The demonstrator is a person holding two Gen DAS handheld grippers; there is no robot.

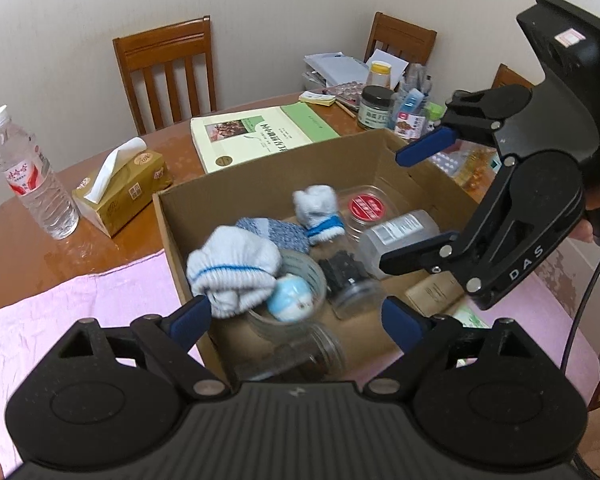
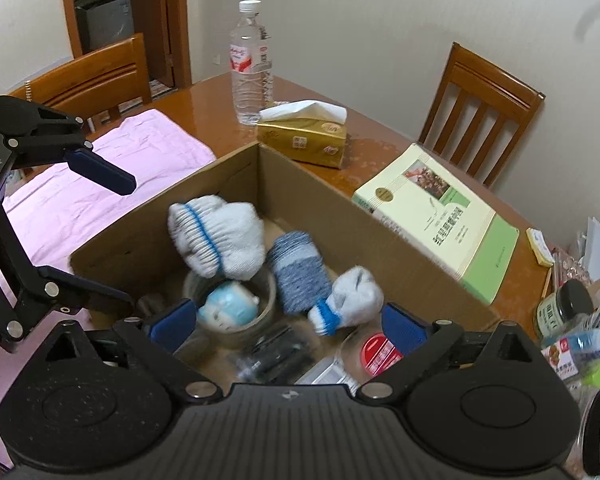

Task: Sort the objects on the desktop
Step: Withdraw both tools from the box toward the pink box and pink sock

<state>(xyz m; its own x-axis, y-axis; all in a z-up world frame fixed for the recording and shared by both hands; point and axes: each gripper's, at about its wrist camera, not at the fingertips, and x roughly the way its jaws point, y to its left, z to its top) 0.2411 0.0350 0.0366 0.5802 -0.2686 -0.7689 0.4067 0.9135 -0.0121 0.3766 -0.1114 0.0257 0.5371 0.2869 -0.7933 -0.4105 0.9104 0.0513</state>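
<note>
Both grippers hang over an open cardboard box (image 1: 260, 184) on a brown wooden table (image 1: 40, 240), and both are released with nothing between their blue pads. The left gripper (image 1: 296, 316) has its jaws spread wide above the near end of the box; the right gripper (image 2: 290, 320) is likewise spread, its jaws standing over the box interior. In the left wrist view the right gripper shows at the right edge, a hand just visible behind it. Inside the box lie three rolled sock bundles — a big white one with a blue stripe (image 1: 234, 270) resting on the rim of a clear cup (image 1: 300, 280), a blue-grey one (image 1: 274, 230) beside it, and a smaller white one with a blue cuff (image 1: 320, 212) further in. A pale blue and white toy (image 1: 290, 296) sits in the cup. Near them are a clear lidded tub with a red label (image 1: 366, 206), a clear bottle lying on its side (image 1: 400, 234) and a dark object in a clear container (image 1: 346, 276), too blurred to name. Outside the box, a pink cloth (image 1: 80, 312) lies against its left wall, a tissue pack (image 1: 128, 188) and a water bottle (image 1: 32, 176) stand beyond that, and a green and cream book (image 1: 256, 136) lies behind the box. Jars and papers crowd the far right corner of the table.
</note>
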